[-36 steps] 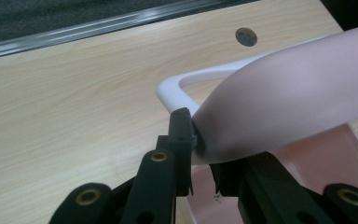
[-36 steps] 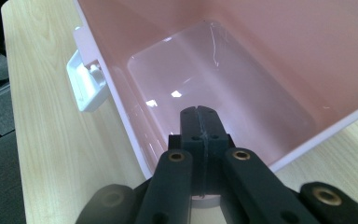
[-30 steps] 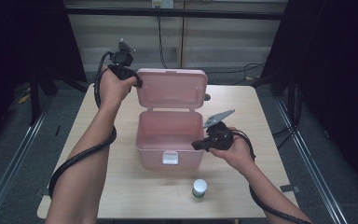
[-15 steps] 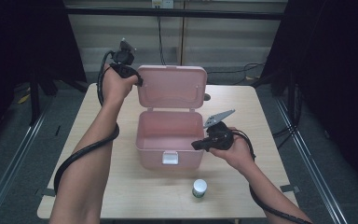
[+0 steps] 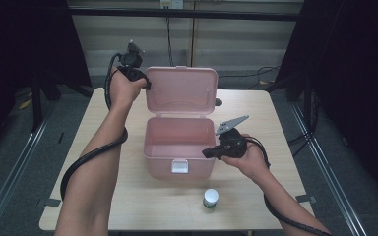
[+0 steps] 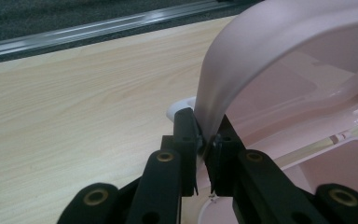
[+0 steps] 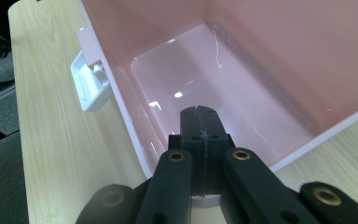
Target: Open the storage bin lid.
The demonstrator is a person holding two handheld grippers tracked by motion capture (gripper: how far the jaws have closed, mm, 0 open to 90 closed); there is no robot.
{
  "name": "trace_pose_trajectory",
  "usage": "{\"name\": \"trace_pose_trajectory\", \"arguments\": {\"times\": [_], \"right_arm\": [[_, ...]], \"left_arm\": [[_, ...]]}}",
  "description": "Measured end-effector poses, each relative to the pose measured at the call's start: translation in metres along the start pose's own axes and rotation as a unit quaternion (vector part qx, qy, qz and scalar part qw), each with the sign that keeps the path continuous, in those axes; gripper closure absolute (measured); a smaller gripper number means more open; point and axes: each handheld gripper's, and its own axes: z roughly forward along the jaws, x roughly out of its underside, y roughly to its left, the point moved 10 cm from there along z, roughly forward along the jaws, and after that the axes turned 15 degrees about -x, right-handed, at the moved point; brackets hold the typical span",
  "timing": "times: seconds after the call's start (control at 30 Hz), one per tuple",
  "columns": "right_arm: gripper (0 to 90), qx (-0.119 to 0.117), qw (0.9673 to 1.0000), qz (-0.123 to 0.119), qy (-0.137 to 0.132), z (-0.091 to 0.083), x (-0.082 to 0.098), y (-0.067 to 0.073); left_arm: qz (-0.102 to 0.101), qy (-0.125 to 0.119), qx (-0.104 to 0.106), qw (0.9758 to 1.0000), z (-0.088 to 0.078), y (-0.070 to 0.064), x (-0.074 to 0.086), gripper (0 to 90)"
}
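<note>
Pink box (image 5: 178, 147) sitting mid-counter (image 5: 256, 196), lid (image 5: 181, 91) standing upright at the far side. Left gripper (image 6: 204, 149) up at the lid's left edge, jaws pinched on the rim. Right gripper (image 7: 200, 123) by the box's right wall, jaws closed on nothing, tips over the open inside. 1 small green-labelled jar (image 5: 210, 198) near the front edge.

Left gripper (image 5: 146, 84) at upright pink lid (image 5: 181, 92), right gripper (image 5: 207, 153) against open box (image 5: 178, 147).
</note>
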Motion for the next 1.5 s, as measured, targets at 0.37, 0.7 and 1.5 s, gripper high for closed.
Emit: {"name": "trace_pose_trajectory", "arguments": {"times": [0.37, 0.7, 1.5], "right_arm": [[90.0, -0.001, 1.0000, 0.001, 0.002, 0.000, 0.000, 0.001], [90.0, -0.003, 1.0000, 0.000, 0.001, 0.000, 0.000, 0.000], [90.0, -0.006, 1.0000, -0.003, -0.003, -0.001, 0.001, 0.000]], "left_arm": [[-0.010, -0.007, 0.000, 0.9999, 0.009, 0.002, -0.002, 84.2], [-0.010, 0.002, -0.002, 0.9999, 0.017, 0.004, 0.002, 84.6], [-0.011, 0.003, -0.014, 0.9998, 0.034, 0.008, 0.001, 83.8]]}}
